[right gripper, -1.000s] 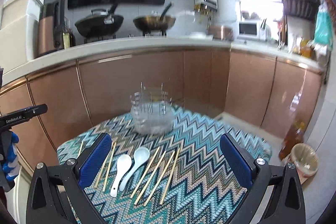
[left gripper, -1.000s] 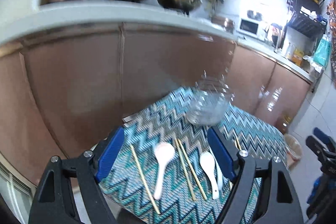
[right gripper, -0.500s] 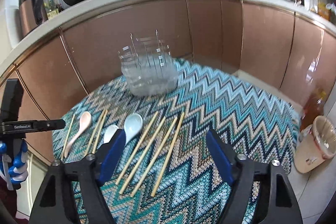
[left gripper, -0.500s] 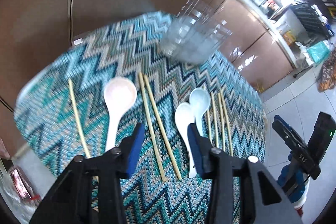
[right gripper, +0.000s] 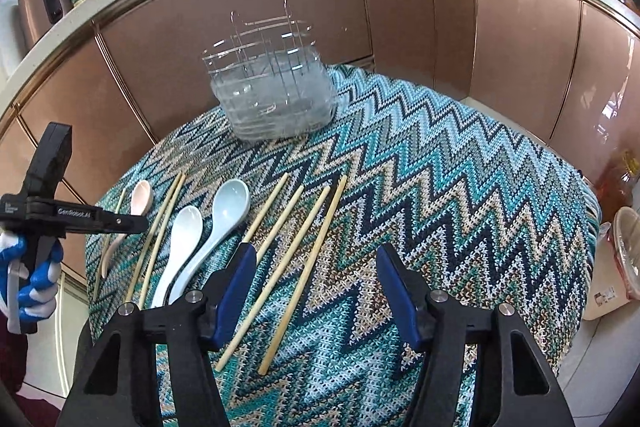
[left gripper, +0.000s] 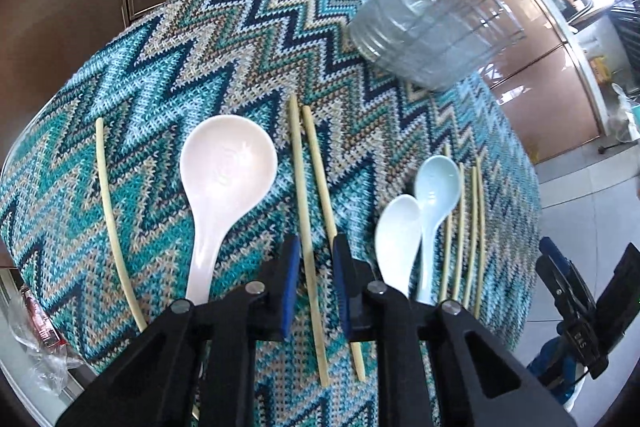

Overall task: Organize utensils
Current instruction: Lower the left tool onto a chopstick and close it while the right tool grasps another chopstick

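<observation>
Chopsticks and three spoons lie on a zigzag-patterned tablecloth point(left gripper: 224, 59). My left gripper point(left gripper: 314, 263) hovers low over a pair of chopsticks point(left gripper: 310, 211), its jaws narrowed to either side of them, not clamped. A pink spoon point(left gripper: 224, 179) lies left of it, a white spoon point(left gripper: 398, 239) and a pale blue spoon point(left gripper: 434, 195) right. My right gripper point(right gripper: 320, 263) is open above several chopsticks point(right gripper: 296, 259). A clear utensil holder with a wire rack point(right gripper: 272, 95) stands at the table's far side.
Copper-coloured kitchen cabinets point(right gripper: 420, 7) curve behind the table. A bin point(right gripper: 616, 259) and a bottle point(right gripper: 618, 179) stand on the floor at the right. One chopstick point(left gripper: 112, 219) lies near the left table edge.
My left gripper has dropped toward the table and narrowed its jaws around the pair of chopsticks. My right gripper has tilted down and moved closer over the chopsticks on the right.
</observation>
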